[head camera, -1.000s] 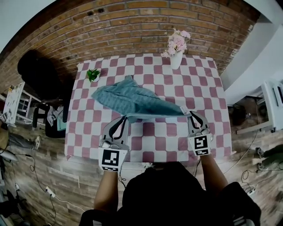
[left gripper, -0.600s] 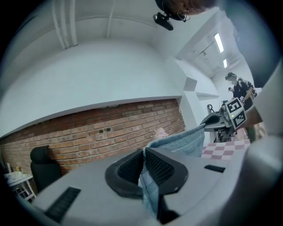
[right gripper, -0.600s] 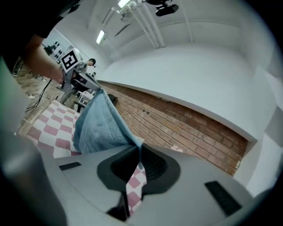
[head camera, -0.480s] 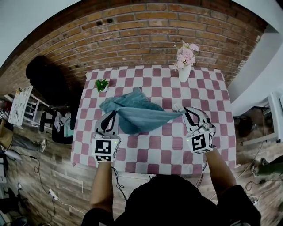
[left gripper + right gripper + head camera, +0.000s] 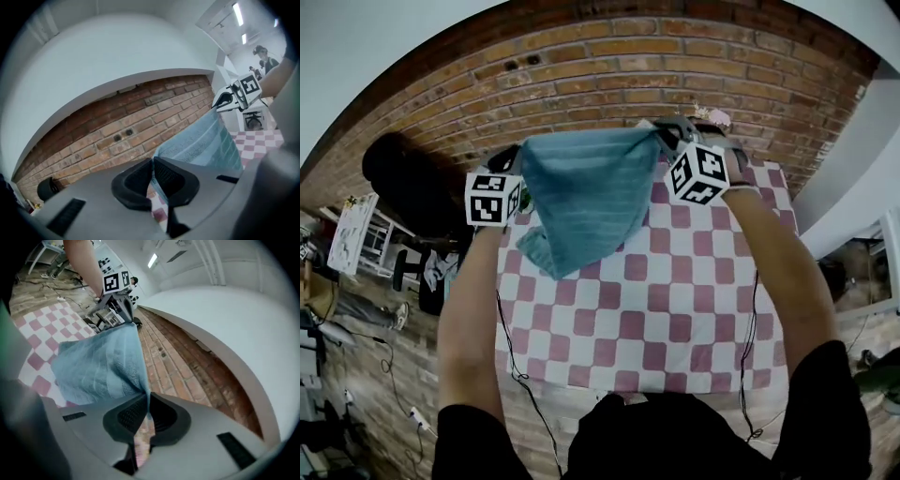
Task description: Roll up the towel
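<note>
Left gripper (image 5: 152, 165) clamped on towel (image 5: 581, 197) corner. Towel hangs spread between both grippers, over far end of bench (image 5: 675, 309). Judged soft, light, limp; best held by corners. Right gripper (image 5: 146, 405) clamped on opposite corner.

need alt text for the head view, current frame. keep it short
A teal towel hangs spread out over a pink-and-white checked table. It is pinched at its two top corners by the left gripper and the right gripper, both shut on it. A brick wall stands behind the table.
</note>
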Action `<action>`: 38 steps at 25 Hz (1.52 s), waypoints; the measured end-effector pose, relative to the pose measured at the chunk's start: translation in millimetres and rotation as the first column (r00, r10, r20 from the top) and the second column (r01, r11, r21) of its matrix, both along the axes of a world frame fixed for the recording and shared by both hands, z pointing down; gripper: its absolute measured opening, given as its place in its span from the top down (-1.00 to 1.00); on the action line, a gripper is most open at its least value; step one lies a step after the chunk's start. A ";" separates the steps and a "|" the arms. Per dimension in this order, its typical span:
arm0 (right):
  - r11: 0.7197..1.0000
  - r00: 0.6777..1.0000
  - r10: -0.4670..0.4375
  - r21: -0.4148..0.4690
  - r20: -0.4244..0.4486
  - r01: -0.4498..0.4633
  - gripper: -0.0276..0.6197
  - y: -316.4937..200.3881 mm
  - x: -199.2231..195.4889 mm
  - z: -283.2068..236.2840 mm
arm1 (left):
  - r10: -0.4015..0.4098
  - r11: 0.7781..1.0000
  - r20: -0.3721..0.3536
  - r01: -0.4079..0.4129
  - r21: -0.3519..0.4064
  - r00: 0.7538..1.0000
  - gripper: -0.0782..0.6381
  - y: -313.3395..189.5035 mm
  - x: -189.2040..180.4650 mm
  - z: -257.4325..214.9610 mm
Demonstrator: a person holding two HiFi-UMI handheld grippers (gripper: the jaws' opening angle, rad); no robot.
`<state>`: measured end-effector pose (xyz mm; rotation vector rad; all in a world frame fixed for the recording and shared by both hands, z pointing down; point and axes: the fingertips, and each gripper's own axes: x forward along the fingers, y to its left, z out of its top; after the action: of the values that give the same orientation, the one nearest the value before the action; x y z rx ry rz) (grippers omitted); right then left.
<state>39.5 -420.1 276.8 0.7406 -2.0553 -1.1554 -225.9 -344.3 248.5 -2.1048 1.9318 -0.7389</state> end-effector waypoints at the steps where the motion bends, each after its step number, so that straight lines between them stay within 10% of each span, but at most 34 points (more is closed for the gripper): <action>1: 1.000 1.000 0.013 0.026 -0.003 -0.013 0.87 -18.2 -6.2 -30.2 | -0.025 1.000 -0.020 0.026 0.009 0.999 0.73 -18.4 -11.6 -27.5; 5: 0.977 0.997 0.053 0.206 0.049 -0.062 0.87 -49.8 -22.4 -180.0 | -0.012 0.983 -0.149 0.040 0.180 0.989 0.73 -58.1 -37.1 -172.0; 9: 0.913 0.983 0.011 0.398 0.183 -0.085 0.87 -5.8 -31.9 -317.4 | 0.139 0.893 -0.170 -0.049 0.447 0.976 0.73 -25.5 -40.3 -318.4; 13: 0.884 0.979 0.026 0.452 0.200 -0.116 0.86 54.0 -29.3 -351.7 | 0.291 0.817 -0.115 -0.184 0.546 0.950 0.73 32.5 -40.1 -362.2; 25: 0.965 0.973 0.224 0.133 0.049 -0.228 0.85 226.6 -24.8 -113.5 | 0.596 0.784 -0.259 -0.483 0.389 0.760 0.73 170.9 -57.0 -109.7; 38: 0.903 0.888 0.428 -0.113 0.168 -0.414 0.85 432.7 15.4 -13.0 | 0.640 0.768 -0.295 -0.594 0.239 0.709 0.73 369.8 -12.7 7.5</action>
<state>55.0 12.6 263.9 1.2289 -1.9381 -0.7803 -238.6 25.5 256.0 -2.7015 1.1750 -0.0796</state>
